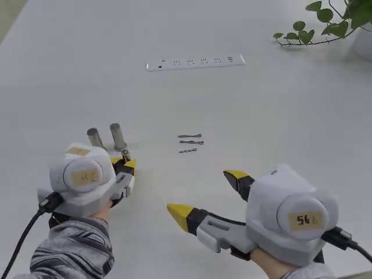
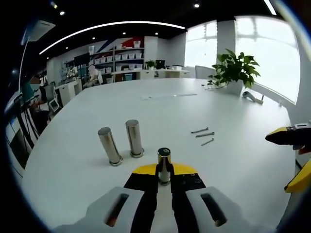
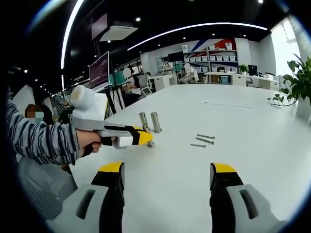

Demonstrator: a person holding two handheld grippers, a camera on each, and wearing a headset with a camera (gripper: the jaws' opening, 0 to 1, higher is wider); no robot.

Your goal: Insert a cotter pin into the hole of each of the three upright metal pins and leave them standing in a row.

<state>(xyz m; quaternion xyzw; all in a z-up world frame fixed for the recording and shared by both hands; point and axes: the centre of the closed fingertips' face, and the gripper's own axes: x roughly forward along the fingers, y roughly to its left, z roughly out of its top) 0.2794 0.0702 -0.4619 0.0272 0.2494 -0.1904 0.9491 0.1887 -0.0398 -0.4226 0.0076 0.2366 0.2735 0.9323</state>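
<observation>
Two metal pins (image 1: 118,137) (image 1: 95,139) stand upright side by side on the white table; the left gripper view shows them too (image 2: 134,138) (image 2: 110,146). A third metal pin (image 2: 164,165) is upright between the yellow-tipped jaws of my left gripper (image 1: 124,162), which is shut on it. Three cotter pins (image 1: 190,142) lie flat in a small stack to the right of the pins, also in the right gripper view (image 3: 202,140). My right gripper (image 1: 209,193) hovers open near the front of the table, nothing between its fingers.
A white power strip (image 1: 195,62) lies at the back of the table. A leafy plant (image 1: 325,23) reaches in at the back right corner. An office with shelves and people lies beyond the table.
</observation>
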